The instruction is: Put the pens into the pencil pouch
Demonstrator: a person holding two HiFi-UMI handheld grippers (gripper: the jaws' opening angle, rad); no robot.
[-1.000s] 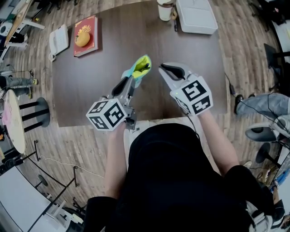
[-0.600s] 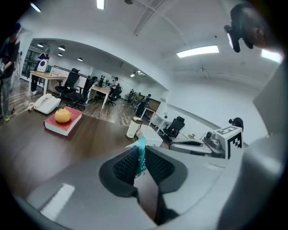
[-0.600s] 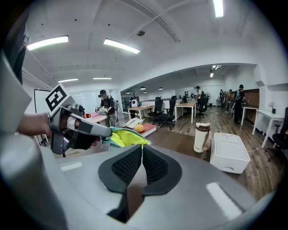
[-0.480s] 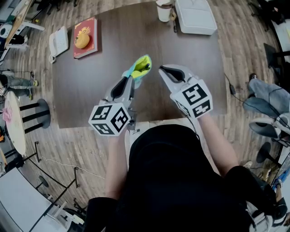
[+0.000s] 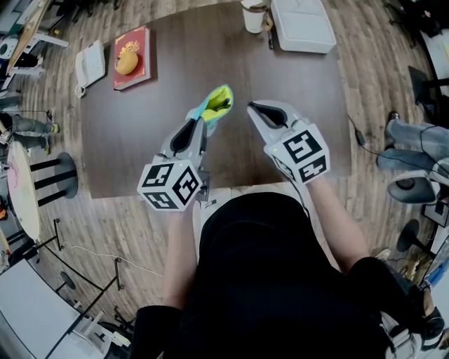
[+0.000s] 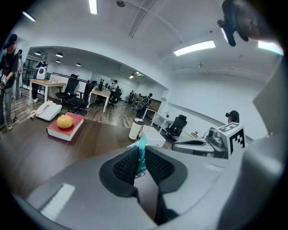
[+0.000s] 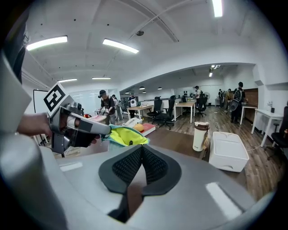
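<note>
Closest in, over the near part of the dark brown wooden table [image 5: 140,154]: the left gripper [image 5: 202,126], ribbed pads pinching the teal fabric edge of the soft teal pencil pouch with a bright yellow lining [image 5: 217,104]. Holding that pencil pouch up off the tabletop, mouth gaping toward the right side. Just beside it, clear of the fabric: the right gripper [image 5: 252,107], jaws pressed together on nothing, no pen between them.

Inside the yellow lining, only a small dark speck, too small to call a pen or a zip pull. No pen plainly lying anywhere on the bare wood either.

Farther back on the left: a red hardcover book [image 5: 137,43] with a round orange fruit [image 5: 127,62] on top, and next to it a white desk telephone [image 5: 91,62]. At the far edge: a white cylindrical cup [image 5: 254,15] beside a white lidded plastic box [image 5: 303,24].

As a judgement: pouch opened and presented, ready for loading. Hard to say whether already filled or awaiting its first pen. Probably left to do: fetching any remaining pen with the free gripper, dropping it into the open mouth, then closing up.
</note>
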